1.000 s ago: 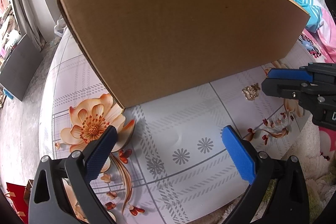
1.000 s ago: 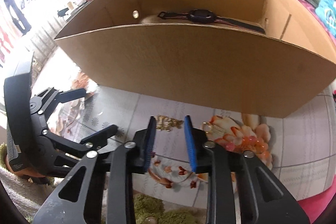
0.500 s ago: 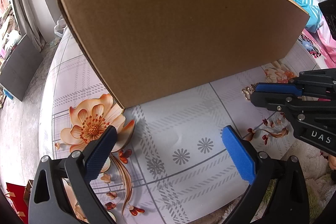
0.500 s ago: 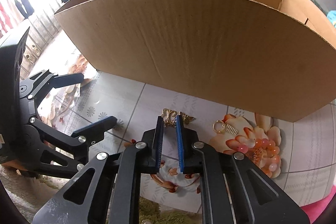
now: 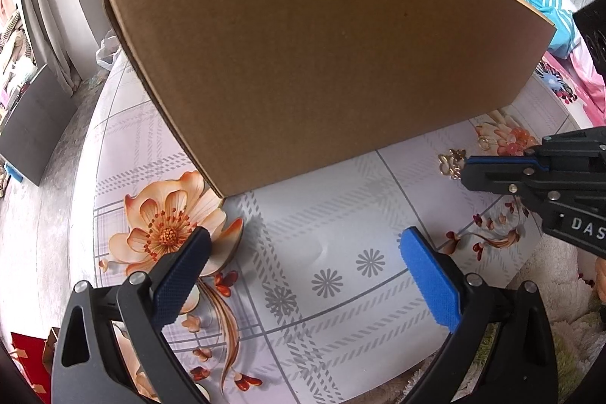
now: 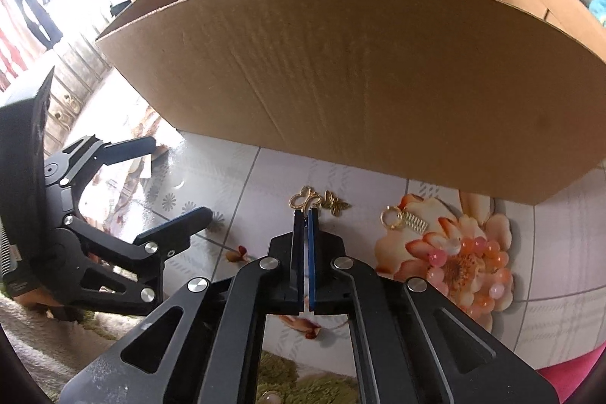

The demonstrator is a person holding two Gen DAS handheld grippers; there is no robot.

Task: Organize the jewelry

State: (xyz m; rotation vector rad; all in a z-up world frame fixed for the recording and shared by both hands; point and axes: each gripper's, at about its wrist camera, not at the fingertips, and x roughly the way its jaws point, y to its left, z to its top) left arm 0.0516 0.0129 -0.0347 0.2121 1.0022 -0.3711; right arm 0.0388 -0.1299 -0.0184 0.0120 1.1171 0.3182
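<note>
The right gripper (image 6: 306,212) stood with its jaws pressed together, pointing steeply down at the table (image 6: 235,177); we saw its tips meet at the near edge of the gold butterfly charm (image 6: 304,200), and we could not tell whether any part of the charm was pinched between the pads; in the left wrist view the same gripper (image 5: 466,166) reached in from the right edge, its tip touching the charm (image 5: 450,164). The left gripper (image 5: 299,262) hovered over the floral table cover with its jaws spread wide and nothing between them; we saw it also in the right wrist view (image 6: 178,180), well to the left of the jewelry.

The charm lay on the table just in front of the box (image 6: 360,74); a smaller gold charm (image 6: 335,205) lay just beside it on the right; a gold ring with a spring-like piece (image 6: 401,219) lay further right, at the edge of a printed flower; a cluster of pink and orange beads (image 6: 466,252) lay on that flower, near the ring.

The box, plain cardboard and open at the top, stood on the table behind all the jewelry; we could not see its floor from either view. A green shaggy rug (image 6: 299,377) showed below the table edge.
</note>
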